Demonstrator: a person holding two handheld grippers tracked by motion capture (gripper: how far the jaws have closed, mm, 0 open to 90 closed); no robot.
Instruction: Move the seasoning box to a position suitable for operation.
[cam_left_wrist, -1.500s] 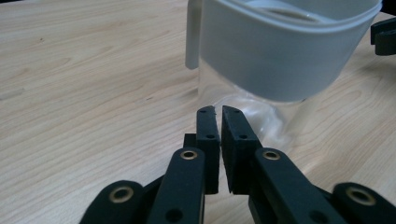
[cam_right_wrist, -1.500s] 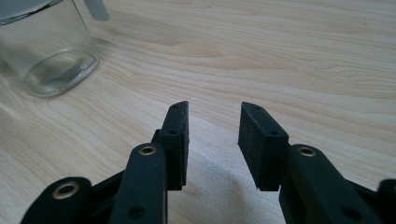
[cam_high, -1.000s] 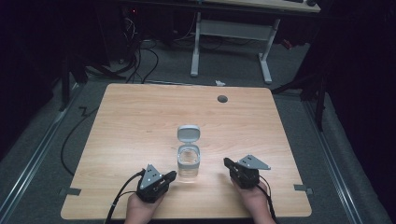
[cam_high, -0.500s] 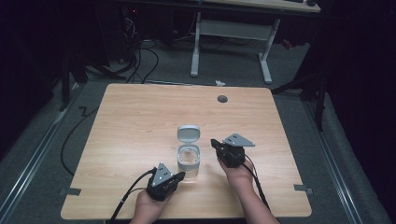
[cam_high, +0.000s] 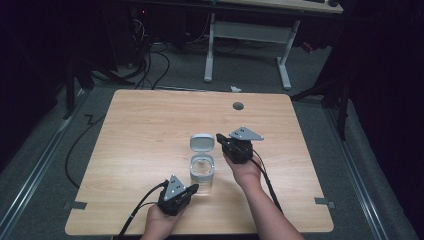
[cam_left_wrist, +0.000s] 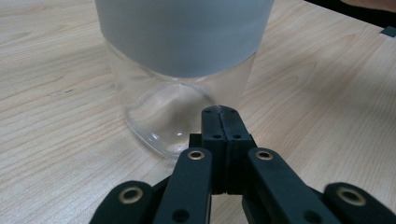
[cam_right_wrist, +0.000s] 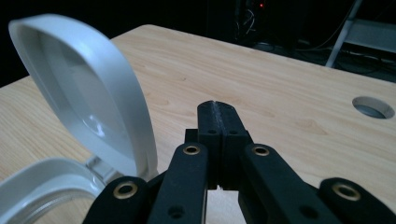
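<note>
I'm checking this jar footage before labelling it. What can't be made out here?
- Jar contents: high view too small; in the left gripper view the grey band hides its upper part.
- Jar top: cut off by the left gripper view's upper edge.
- Lid hinge: right gripper view, hidden behind the right hand-held gripper.

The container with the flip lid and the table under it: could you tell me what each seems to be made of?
The container has a clear, glossy body, glass or hard plastic; the tabletop shows through it with bright reflections. Its collar looks like matte grey plastic. The lid, hinged open, looks like smooth, pale grey plastic around a clear pane. The table looks like light wood or wood-grain laminate, with a satin finish.
</note>
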